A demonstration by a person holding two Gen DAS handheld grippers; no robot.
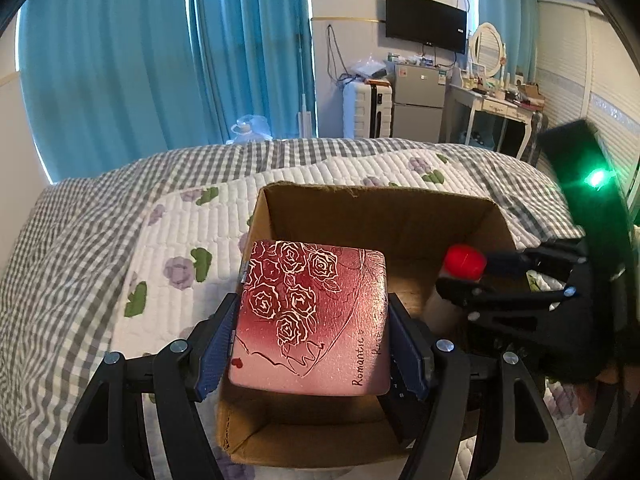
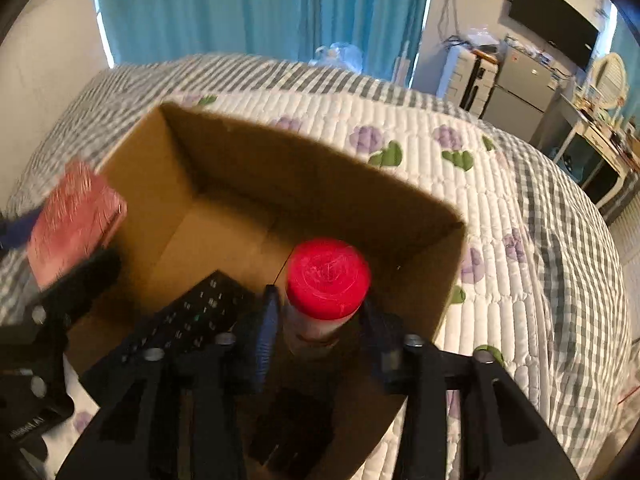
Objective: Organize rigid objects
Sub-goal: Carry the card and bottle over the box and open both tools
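Note:
A brown cardboard box [image 1: 280,208] stands open on the bed; it also shows in the right wrist view [image 2: 168,168]. My left gripper [image 1: 310,344] is shut on a pink tin with a rose pattern [image 1: 316,316] and holds it over the box's left side; the tin shows at the left of the right wrist view [image 2: 74,220]. My right gripper [image 2: 320,332] is shut on a bottle with a red cap [image 2: 328,276], inside the box near its right wall. The bottle [image 1: 464,262] and right gripper [image 1: 480,280] show in the left wrist view. A black remote [image 2: 192,316] lies in the box.
The box rests on a quilted floral bedspread [image 1: 180,248] with grey checked borders. Blue curtains [image 1: 160,60] hang behind the bed. A white suitcase [image 1: 366,108], a small fridge [image 1: 418,100] and a dressing table [image 1: 496,104] stand at the far wall.

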